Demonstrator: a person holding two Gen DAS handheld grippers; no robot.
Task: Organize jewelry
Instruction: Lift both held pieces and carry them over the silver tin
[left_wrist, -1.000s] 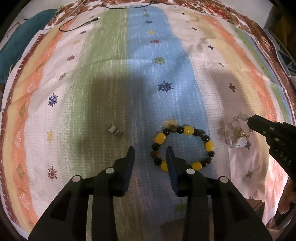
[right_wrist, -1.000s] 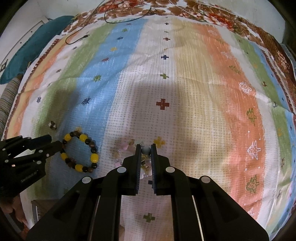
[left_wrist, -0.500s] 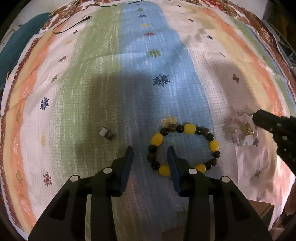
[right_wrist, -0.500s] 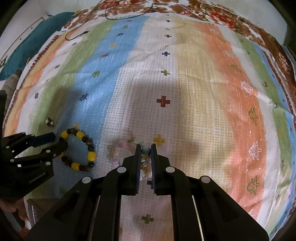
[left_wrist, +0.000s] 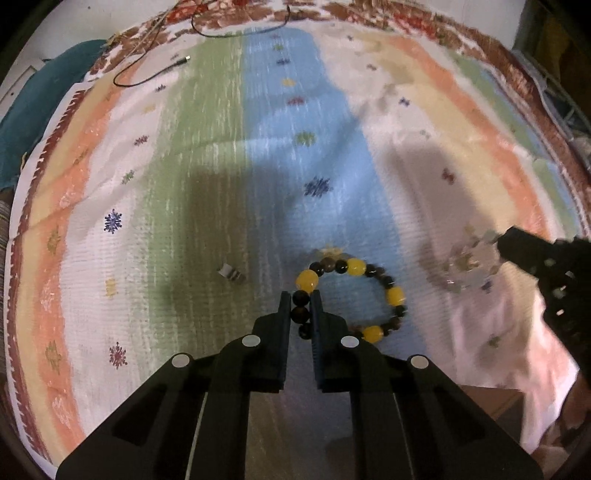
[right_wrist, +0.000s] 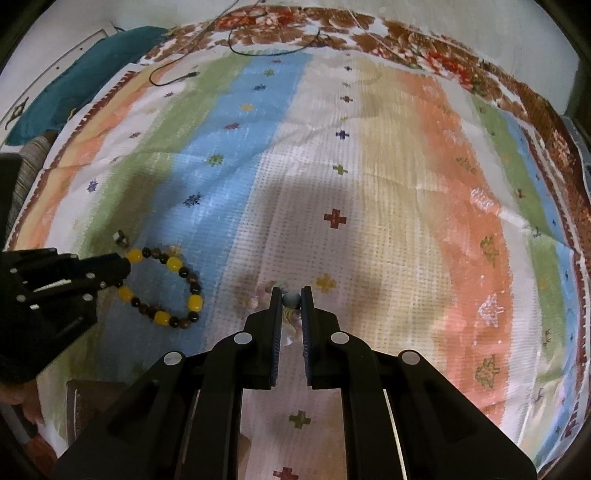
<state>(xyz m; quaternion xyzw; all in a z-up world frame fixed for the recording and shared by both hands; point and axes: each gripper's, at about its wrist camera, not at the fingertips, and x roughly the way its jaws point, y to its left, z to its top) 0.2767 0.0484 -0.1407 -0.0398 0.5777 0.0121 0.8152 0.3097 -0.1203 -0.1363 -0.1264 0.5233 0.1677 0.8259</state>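
now left tool (left_wrist: 300, 295) clamped on beaded bracelet (left_wrist: 393, 295), previously spread.

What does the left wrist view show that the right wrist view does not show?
Only the left wrist view shows the left gripper shut on dark beads of the yellow and dark bracelet. Only the right wrist view shows the right gripper shut on a grey bead of the pale bracelet, and a red cross on the cloth. Both show the striped cloth, the black cable and the small ring.
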